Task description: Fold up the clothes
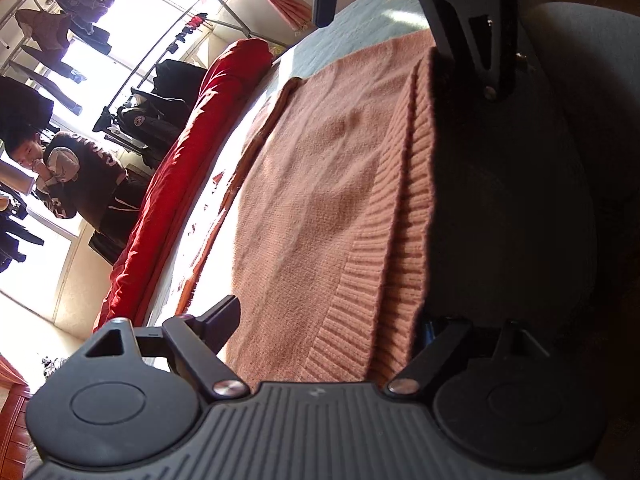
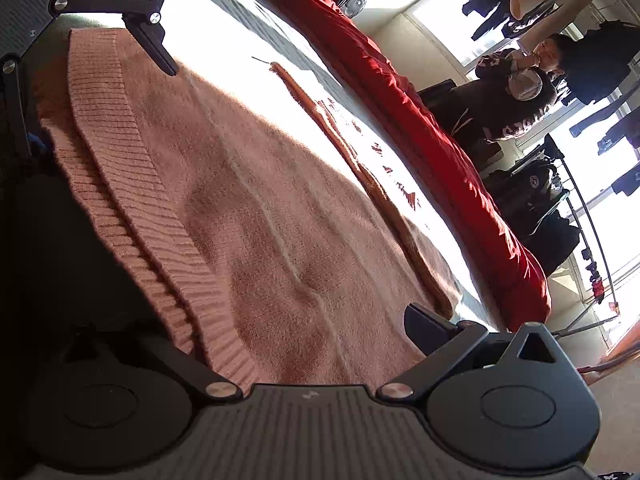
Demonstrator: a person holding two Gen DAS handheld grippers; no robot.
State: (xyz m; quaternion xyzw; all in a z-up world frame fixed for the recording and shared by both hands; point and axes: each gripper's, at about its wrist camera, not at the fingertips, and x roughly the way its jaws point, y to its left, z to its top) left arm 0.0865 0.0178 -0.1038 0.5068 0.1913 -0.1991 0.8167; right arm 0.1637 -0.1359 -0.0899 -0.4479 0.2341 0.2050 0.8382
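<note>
A pink knit sweater (image 1: 320, 184) (image 2: 256, 200) lies flat on the bed, its ribbed hem (image 1: 372, 280) (image 2: 132, 184) nearest both cameras. My left gripper (image 1: 332, 328) is open, with one finger (image 1: 220, 318) above the fabric and the other in shadow past the hem's edge, so the hem sits between them. My right gripper (image 2: 264, 336) is open around the same hem further along, one finger (image 2: 426, 326) over the sweater. Each gripper shows in the other's view: the right (image 1: 408, 52) and the left (image 2: 94, 104), both wide apart at the hem.
A long red rolled quilt (image 1: 192, 160) (image 2: 420, 120) lies along the bed's far side. The pale bed sheet (image 1: 360, 20) (image 2: 240, 8) is sunlit beyond the sweater. A person (image 1: 80, 176) (image 2: 516, 92) stands behind the bed, beside clothes racks (image 1: 160, 92) (image 2: 560, 184) with dark garments.
</note>
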